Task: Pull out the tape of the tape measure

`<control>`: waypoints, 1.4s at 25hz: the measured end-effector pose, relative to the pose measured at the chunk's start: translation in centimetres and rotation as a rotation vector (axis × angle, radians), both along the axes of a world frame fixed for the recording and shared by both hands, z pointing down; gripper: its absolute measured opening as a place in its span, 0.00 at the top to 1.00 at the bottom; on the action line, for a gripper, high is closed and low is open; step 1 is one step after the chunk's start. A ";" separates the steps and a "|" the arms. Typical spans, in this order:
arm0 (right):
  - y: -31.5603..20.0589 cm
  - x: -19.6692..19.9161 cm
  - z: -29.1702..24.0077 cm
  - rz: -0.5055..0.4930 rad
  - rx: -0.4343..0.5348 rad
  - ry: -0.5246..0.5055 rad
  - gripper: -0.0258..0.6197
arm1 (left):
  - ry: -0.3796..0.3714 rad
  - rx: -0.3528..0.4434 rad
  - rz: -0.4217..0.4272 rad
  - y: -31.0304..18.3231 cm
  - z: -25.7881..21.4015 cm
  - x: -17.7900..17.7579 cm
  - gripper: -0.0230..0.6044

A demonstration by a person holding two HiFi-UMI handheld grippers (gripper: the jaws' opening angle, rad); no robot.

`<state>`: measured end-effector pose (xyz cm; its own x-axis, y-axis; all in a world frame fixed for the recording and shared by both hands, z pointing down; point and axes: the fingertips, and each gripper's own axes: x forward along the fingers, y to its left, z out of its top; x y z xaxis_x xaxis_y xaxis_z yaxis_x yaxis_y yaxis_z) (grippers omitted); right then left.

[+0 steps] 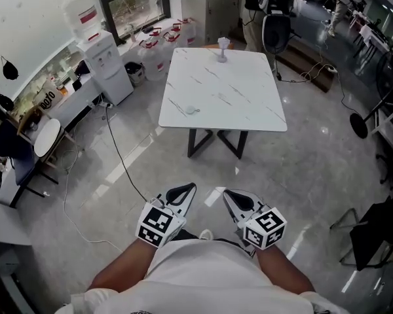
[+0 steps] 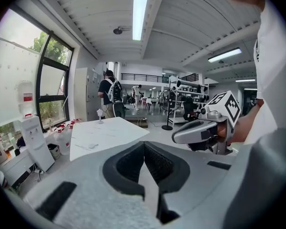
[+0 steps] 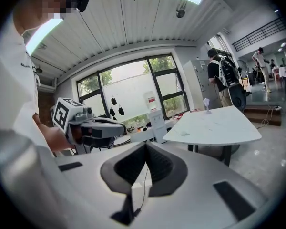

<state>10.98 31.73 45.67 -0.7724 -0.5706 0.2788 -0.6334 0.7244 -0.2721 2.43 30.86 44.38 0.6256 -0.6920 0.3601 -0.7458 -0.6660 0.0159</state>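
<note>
The white, grey-veined table (image 1: 249, 103) stood in the upper middle of the frame, well apart from both grippers. The left gripper (image 1: 187, 190) and right gripper (image 1: 228, 195) had their jaws together, empty. A small, pale, round thing, likely the tape measure (image 1: 192, 110), lay near the table's left edge, straight up-frame from the left gripper.

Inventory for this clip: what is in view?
table: one, white veined, centre floor
small round thing: one, white, table's near-left; maybe the tape measure
small stand: one, white, table's far edge
water dispenser: one, white, by left window
water jugs: several, red-capped, beyond table
office chair: one, black, beyond table
cable: one, black, left floor
person: one, dark top, beyond table
left gripper: one, grey, shut, empty
right gripper: one, grey, shut, empty
</note>
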 end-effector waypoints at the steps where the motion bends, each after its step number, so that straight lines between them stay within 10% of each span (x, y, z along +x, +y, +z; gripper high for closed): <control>1: -0.1 0.2 0.4 -0.002 -0.010 -0.002 0.95 | -0.004 -0.010 0.001 -0.2 0.3 0.3 0.95; 16: -7.4 0.9 2.8 0.029 -0.073 0.024 0.95 | 0.016 -0.065 0.045 -8.7 2.4 1.2 0.95; 35: -32.0 -4.8 2.0 0.125 -0.068 0.088 0.95 | 0.007 -0.052 0.141 -33.9 1.7 -5.0 0.95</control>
<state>6.17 -0.30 47.65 -0.6671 -0.6386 0.3836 -0.7413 0.6201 -0.2569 -2.53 -2.99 46.12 0.7179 -0.5774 0.3888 -0.6447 -0.7622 0.0583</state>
